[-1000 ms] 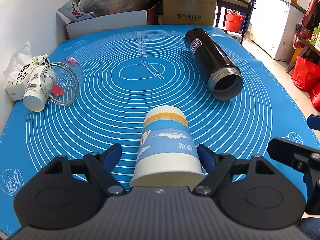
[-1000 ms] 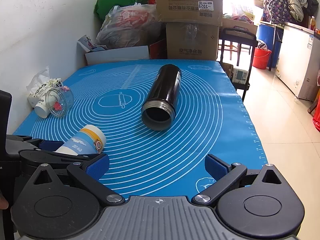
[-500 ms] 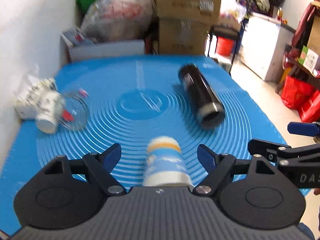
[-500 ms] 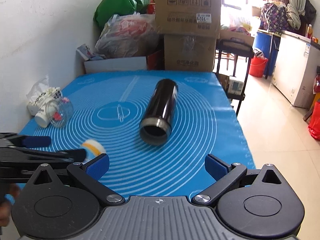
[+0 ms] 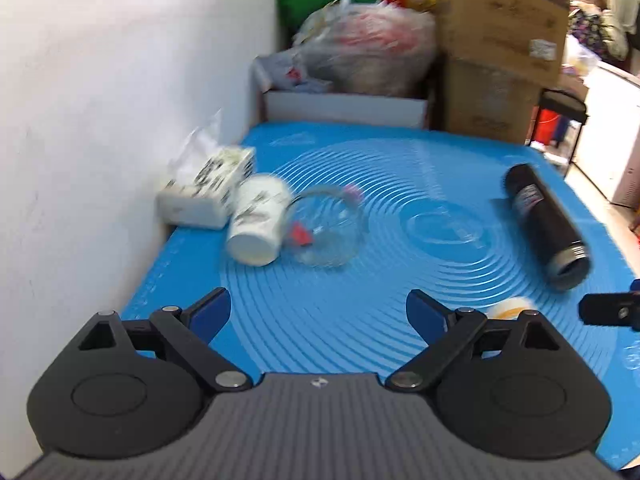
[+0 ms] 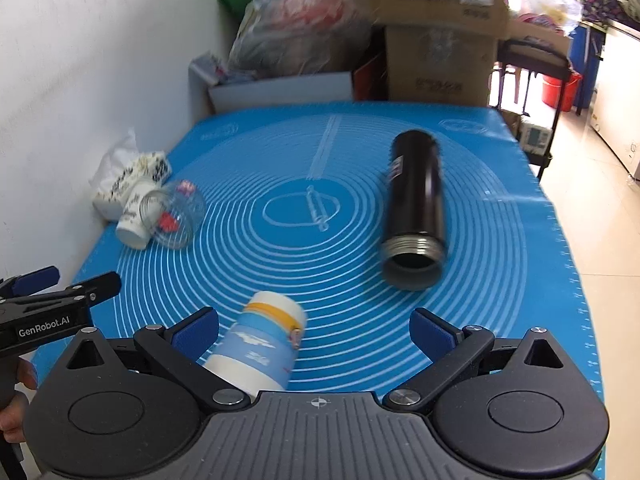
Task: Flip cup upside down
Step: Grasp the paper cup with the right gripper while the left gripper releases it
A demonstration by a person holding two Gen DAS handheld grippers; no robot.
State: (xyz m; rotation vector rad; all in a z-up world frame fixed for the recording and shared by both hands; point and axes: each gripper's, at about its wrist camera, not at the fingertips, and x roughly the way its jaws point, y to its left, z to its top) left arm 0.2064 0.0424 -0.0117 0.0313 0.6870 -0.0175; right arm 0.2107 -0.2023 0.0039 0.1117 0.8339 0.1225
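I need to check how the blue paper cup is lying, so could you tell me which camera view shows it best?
The right wrist view: the blue paper cup lies on its side on the blue mat, between the right gripper's open fingers. The left wrist view shows only a sliver behind the left gripper's finger linkage.

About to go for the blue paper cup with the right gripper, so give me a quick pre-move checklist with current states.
1. Right gripper open: ok, jaws spread wide with nothing between the pads.
2. Blue paper cup lined up between the fingers: not ok, it lies on its side, off-centre next to the left finger.
3. Left gripper out of the way: ok, off to the left, open, apart from the cup.
4. Black flask clear of the approach: ok, lying farther back on the mat, apart from the cup.
5. Glass jar and white cup clear: ok, far left by the wall.
6. Cup rim condition: cannot tell, hidden behind the gripper body.
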